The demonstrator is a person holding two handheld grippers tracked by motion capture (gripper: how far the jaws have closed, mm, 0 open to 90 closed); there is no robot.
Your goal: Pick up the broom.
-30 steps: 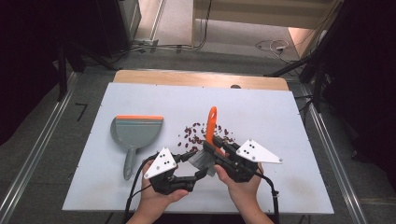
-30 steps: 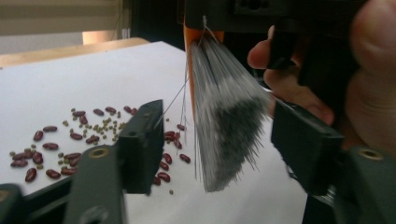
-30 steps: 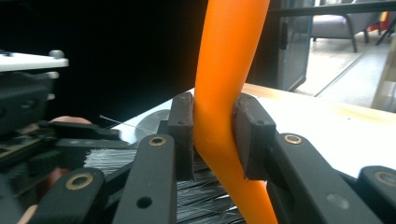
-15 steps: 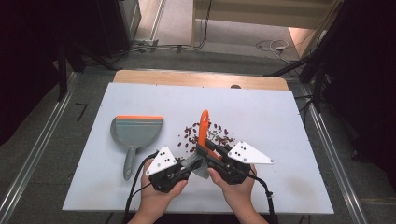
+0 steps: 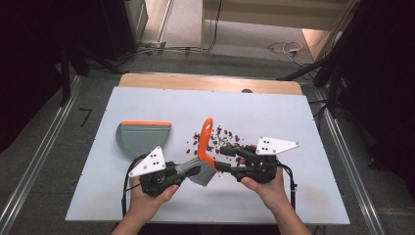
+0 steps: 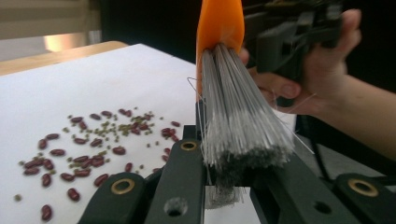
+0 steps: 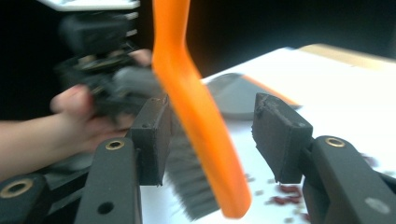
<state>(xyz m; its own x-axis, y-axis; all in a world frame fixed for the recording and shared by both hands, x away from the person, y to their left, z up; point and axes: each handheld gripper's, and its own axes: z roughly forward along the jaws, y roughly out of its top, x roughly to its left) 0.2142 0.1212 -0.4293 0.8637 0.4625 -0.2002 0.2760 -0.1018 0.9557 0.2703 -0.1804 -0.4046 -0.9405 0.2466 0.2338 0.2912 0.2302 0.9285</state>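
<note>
The brush is tipping left compared to a second ago. The left gripper is clamping its bristles, while the right gripper is sitting open around the handle, so the handover over the worktop is looking nearly done, beans next.

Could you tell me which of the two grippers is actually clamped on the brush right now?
The left gripper: its jaws pinch the brush by its grey bristles, whereas the right gripper has its jaws spread open around the orange handle.
</note>
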